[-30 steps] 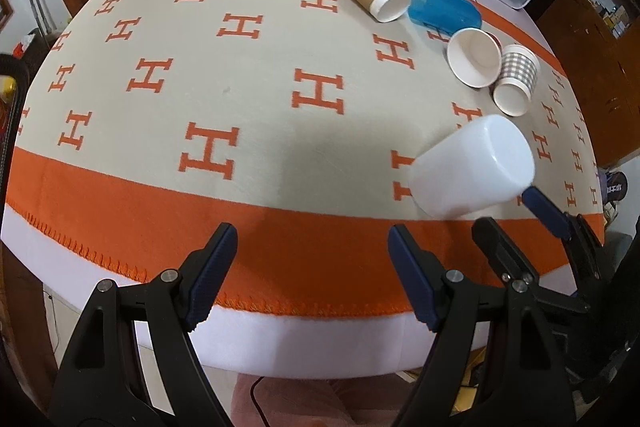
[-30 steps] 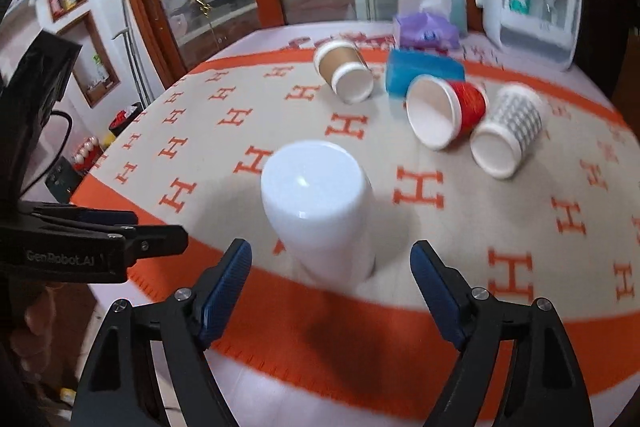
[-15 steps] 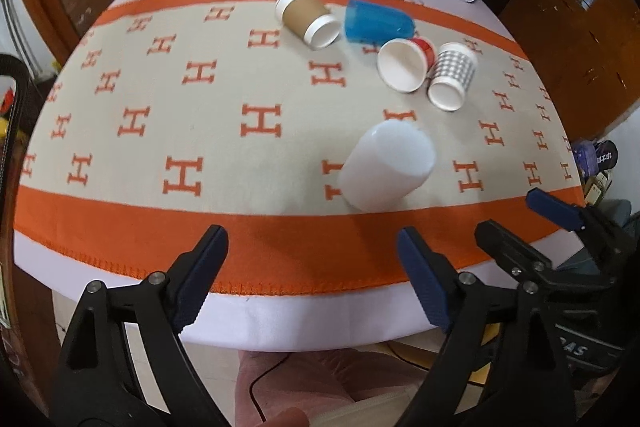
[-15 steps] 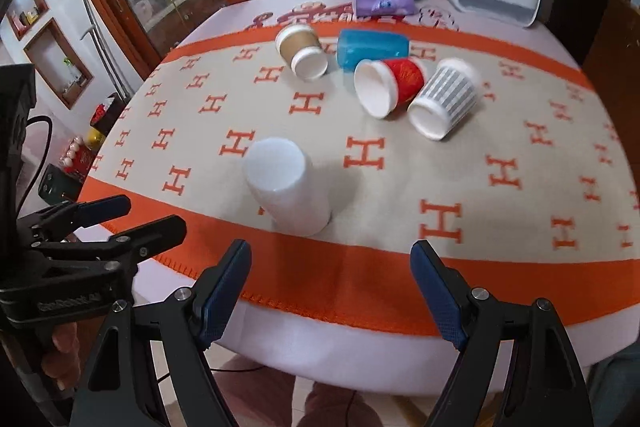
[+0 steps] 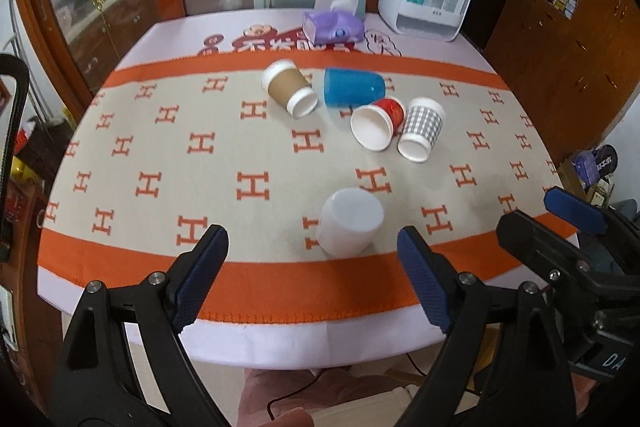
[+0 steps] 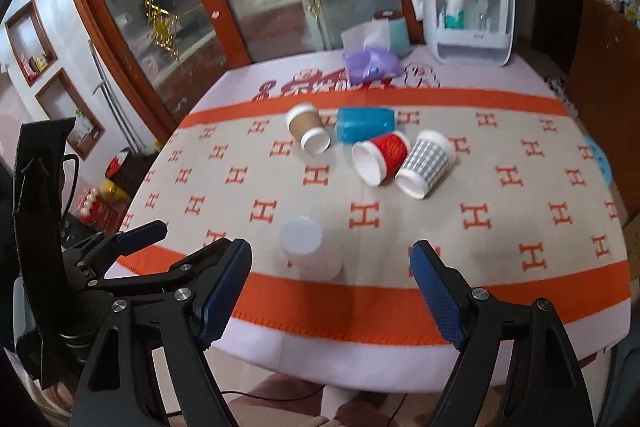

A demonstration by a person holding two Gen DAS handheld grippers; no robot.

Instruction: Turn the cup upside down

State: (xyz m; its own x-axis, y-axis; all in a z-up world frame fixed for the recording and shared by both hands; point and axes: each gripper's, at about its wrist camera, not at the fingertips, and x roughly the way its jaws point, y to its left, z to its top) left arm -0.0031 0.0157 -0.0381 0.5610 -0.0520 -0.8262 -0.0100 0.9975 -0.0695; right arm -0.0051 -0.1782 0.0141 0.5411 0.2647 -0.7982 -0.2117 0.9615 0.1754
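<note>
A white plastic cup [image 5: 349, 222] stands upside down, base up, on the orange and beige cloth near the table's front edge; it also shows in the right wrist view [image 6: 309, 250]. My left gripper [image 5: 312, 281] is open and empty, held back over the front edge, short of the cup. My right gripper [image 6: 331, 293] is open and empty, also back at the front edge. The right gripper [image 5: 560, 223] shows at the right of the left wrist view. The left gripper [image 6: 152, 247] shows at the left of the right wrist view.
Several cups lie on their sides further back: brown [image 5: 289, 93], blue [image 5: 353, 87], red [image 5: 378, 121], grey checked [image 5: 421, 129]. A purple tissue pack [image 5: 333, 27] and a white box-shaped appliance [image 5: 425, 1] stand at the far edge. Cabinets flank the table.
Both grippers have pulled back and up from the table. The white cup, close in front of the fingers a second ago, now stands alone, farther away.
</note>
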